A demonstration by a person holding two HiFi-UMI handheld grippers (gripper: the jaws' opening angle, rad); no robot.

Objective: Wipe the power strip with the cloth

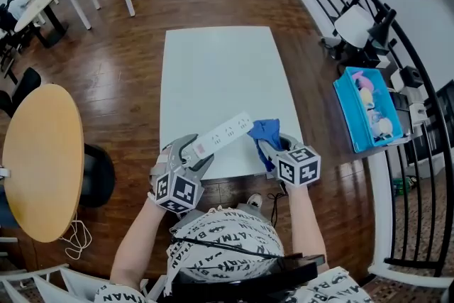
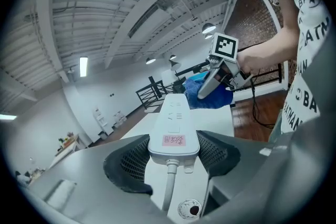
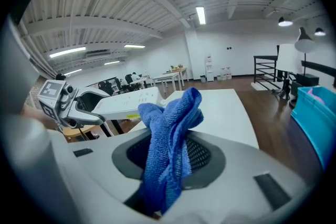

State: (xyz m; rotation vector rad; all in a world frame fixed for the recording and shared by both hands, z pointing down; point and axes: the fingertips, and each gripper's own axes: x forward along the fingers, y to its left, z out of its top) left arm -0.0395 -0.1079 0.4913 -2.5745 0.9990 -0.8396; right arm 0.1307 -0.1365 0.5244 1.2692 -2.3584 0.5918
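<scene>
At the near edge of the white rectangular table [image 1: 213,67], the left gripper [image 1: 190,152] is clamped across the cord end of the long white plastic power strip [image 1: 225,133]. Its jaws stand wide because they span the body's width. This hold appears to keep the strip clear of the tabletop, with its socket face exposed for wiping. Just beside the strip's free end sits the blue microfibre cloth [image 1: 266,130]; contact cannot be confirmed. The right gripper [image 1: 264,150] is closed on the bunched cloth, leaving a loose fold protruding as the wiping surface.
</scene>
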